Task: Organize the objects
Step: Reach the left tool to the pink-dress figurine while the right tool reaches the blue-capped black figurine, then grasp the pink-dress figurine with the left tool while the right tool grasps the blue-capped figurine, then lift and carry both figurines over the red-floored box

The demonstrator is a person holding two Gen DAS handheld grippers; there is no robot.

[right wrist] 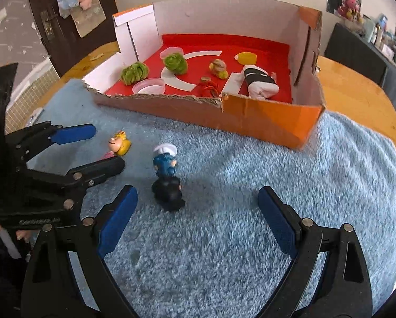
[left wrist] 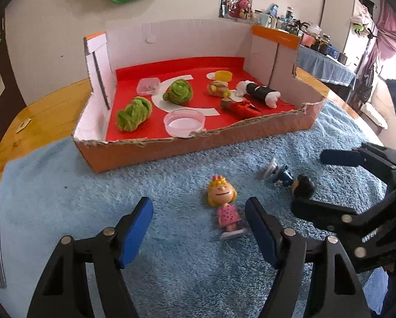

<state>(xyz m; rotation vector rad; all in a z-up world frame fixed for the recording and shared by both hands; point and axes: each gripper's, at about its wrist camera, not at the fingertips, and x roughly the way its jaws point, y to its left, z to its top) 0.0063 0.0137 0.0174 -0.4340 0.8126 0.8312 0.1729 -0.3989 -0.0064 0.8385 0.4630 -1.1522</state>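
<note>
A blonde girl figurine in a pink dress (left wrist: 223, 204) lies on the blue towel (left wrist: 92, 185), between the open fingers of my left gripper (left wrist: 199, 228). A dark-haired figurine in blue (left wrist: 290, 179) lies to its right, with its head by the lower finger of my open right gripper (left wrist: 322, 182). In the right wrist view the blue figurine (right wrist: 166, 175) lies ahead and left of my open right gripper (right wrist: 198, 217). The girl figurine (right wrist: 118, 145) sits between the fingers of my left gripper (right wrist: 102, 148).
A cut-down cardboard box (left wrist: 198, 137) with a red floor stands behind the figurines. It holds two green yarn balls (left wrist: 134, 114), clear plastic dishes (left wrist: 184, 122), a black-and-white roll (left wrist: 260, 92) and small toys. A wooden table (left wrist: 39, 106) lies under the towel.
</note>
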